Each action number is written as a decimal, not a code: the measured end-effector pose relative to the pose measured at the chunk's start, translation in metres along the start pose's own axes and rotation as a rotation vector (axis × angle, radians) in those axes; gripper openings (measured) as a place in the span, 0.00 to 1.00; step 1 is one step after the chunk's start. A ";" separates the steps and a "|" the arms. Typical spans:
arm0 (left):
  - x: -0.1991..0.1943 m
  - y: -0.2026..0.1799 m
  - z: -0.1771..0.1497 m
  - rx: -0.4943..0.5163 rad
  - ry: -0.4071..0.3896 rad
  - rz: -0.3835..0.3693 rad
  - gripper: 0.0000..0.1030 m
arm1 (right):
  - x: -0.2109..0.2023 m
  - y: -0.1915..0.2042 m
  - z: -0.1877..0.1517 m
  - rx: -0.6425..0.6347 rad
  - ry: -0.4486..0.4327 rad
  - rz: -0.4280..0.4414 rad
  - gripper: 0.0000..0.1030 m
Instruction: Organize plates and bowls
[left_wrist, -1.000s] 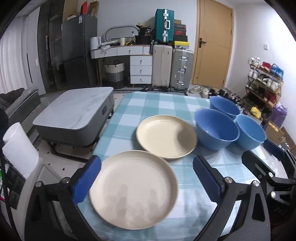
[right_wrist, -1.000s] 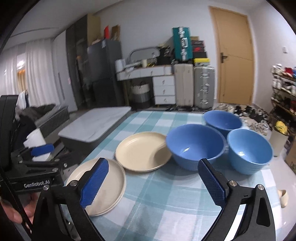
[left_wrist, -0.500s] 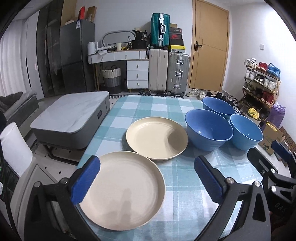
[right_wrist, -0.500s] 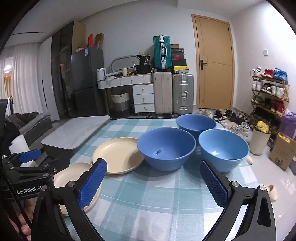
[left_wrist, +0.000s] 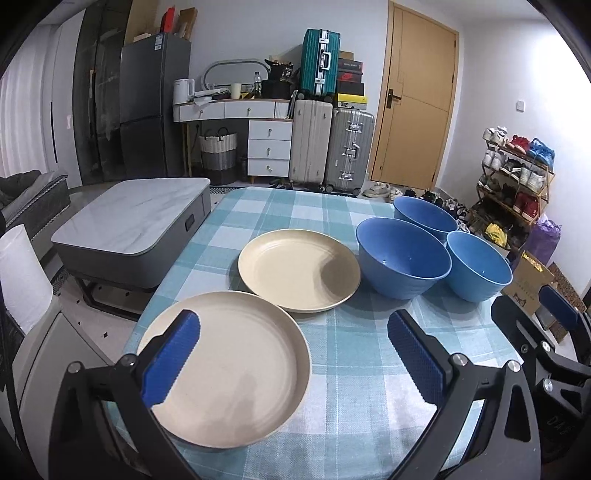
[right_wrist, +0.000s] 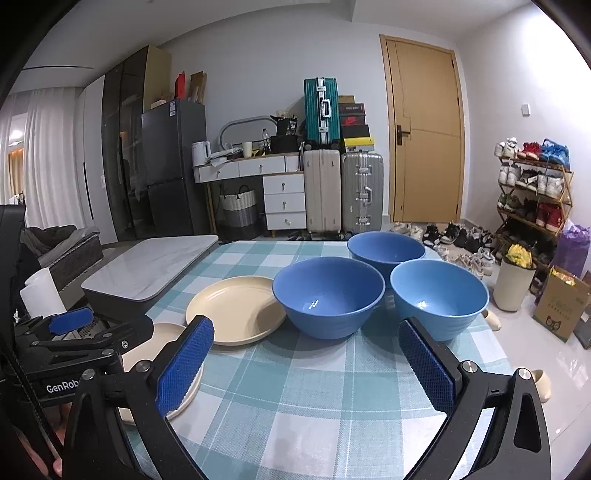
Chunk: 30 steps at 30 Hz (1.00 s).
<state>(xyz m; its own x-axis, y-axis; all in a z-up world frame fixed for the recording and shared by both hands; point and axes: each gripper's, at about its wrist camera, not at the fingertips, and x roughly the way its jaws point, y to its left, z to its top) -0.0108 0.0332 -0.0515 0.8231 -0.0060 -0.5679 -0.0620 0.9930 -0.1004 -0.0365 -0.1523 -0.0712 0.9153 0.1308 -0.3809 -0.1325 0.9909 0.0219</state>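
Note:
Two cream plates lie on the checked tablecloth: a near plate and a far plate. Three blue bowls stand to their right: a middle bowl, a far bowl and a right bowl. My left gripper is open and empty, low over the near plate's right part. My right gripper is open and empty, above the cloth in front of the middle bowl and right bowl. The far plate and near plate also show there.
A grey marble-topped low table stands left of the dining table. A paper roll is at the near left. Suitcases, drawers and a door are at the back; a shoe rack and a box stand on the right.
Both grippers have pulled back and risen a little. The right gripper has swung right, from facing the plates to facing the bowls. The dishes have not moved.

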 end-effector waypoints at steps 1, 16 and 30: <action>0.000 0.000 0.000 0.004 0.000 0.001 1.00 | -0.002 0.001 0.000 -0.003 -0.006 -0.005 0.99; -0.002 0.004 -0.006 -0.025 0.017 -0.007 1.00 | -0.013 0.006 -0.001 0.000 0.016 -0.008 0.99; -0.005 0.010 -0.006 -0.045 0.022 -0.014 1.00 | -0.019 0.009 -0.002 0.009 0.014 0.019 0.99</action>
<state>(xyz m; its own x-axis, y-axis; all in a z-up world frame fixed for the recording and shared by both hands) -0.0186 0.0420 -0.0549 0.8112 -0.0226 -0.5843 -0.0764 0.9866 -0.1443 -0.0563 -0.1456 -0.0656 0.9075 0.1489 -0.3928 -0.1460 0.9886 0.0373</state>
